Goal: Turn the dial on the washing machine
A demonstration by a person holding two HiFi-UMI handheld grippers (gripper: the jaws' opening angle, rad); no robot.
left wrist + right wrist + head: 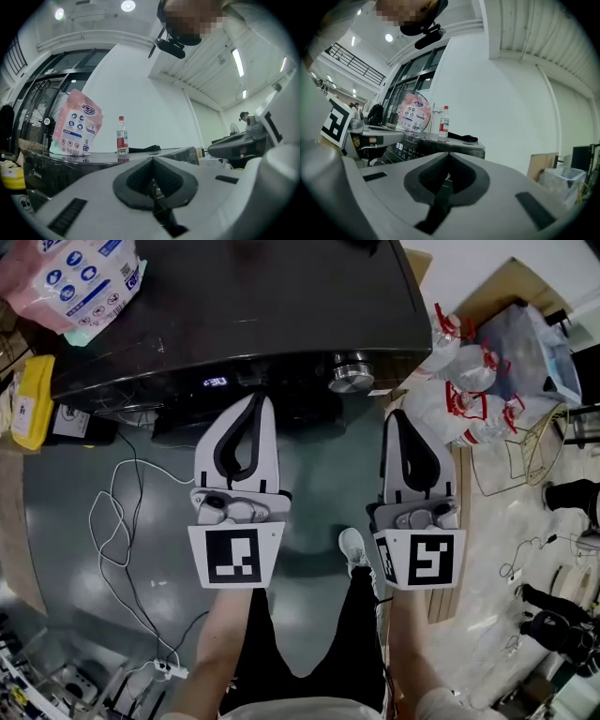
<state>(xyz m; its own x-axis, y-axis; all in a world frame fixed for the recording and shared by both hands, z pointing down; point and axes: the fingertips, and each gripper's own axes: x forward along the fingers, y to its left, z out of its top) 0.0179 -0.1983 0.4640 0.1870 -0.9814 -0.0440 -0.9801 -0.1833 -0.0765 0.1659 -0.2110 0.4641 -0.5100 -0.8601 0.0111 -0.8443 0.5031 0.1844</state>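
Looking down at the washing machine (234, 306), the dial (352, 374) was a shiny silver knob on the front panel, toward its right end, with a small lit display (215, 382) to its left. Nothing was touching the dial. The right gripper (395, 416) hung just in front of it and a bit to the right, jaws pinched together with nothing between them. The left gripper (262, 401) sat in front of the display, tips also pressed together on nothing. Both were clear of the panel.

Containers: a pink detergent pouch (80, 282) stood near the machine top's left edge, puffed out. A red-capped bottle (122, 136) stood upright beside it on the top, and I couldn't tell what was in it. A yellow container (33, 399) sat by the machine's left side.

The floor (319, 484) in front of the machine was mostly open, just white cables (117, 521) looping on the left down to a power strip (164, 669). On the right, tied plastic bags (469, 381) were heaped by the machine's front right corner, with a wire rack (530, 451) next to them.
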